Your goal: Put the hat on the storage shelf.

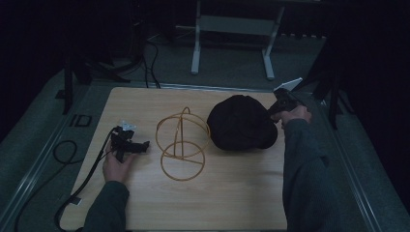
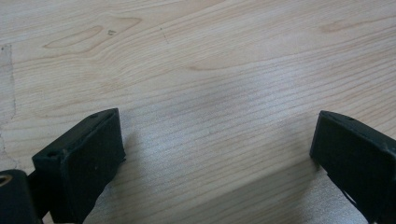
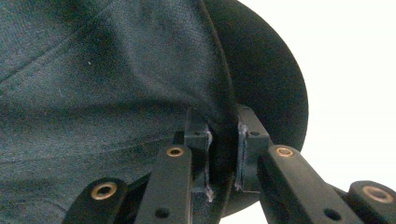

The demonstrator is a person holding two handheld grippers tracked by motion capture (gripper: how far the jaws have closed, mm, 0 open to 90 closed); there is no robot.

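One label, "ID" (image 1: 80, 121), beside table (image 1: 232, 203).

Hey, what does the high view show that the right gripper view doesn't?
High view alone: the gold wire stand, the left tongs resting open on the wooden table, and both forearms. Right gripper view alone: the close-up of the right tongs clamped on the cap's edge by the brim. Both share the black cap and the right tongs holding it.

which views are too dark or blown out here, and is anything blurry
High view: dim overall, the black cap loses detail against the wooden table. Left gripper view: evenly lit, grain sharp, a pale sheen mid-table. Right gripper view: background at right blown out white, cap fabric sharp where the right gripper clamps it.
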